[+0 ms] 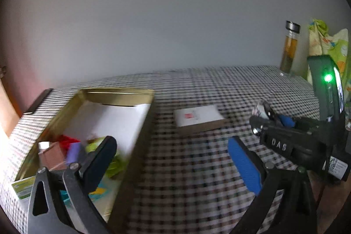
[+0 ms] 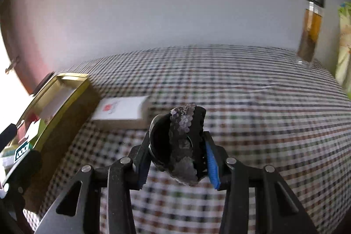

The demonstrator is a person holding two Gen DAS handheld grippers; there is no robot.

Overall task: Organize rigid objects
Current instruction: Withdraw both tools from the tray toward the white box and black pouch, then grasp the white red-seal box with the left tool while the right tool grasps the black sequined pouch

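Right claw (image 2: 177, 152) is clamped on a black sequined object (image 2: 184, 142), left claw (image 1: 173, 159) is held open; gold tin (image 1: 140, 124) at 9 o'clock is part-filled, white box (image 2: 122, 112) is left on counter (image 2: 252, 115).

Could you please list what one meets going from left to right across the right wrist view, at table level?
Gold tin → white box with a red mark → black sequined item held in the right gripper → glass bottle with amber contents.
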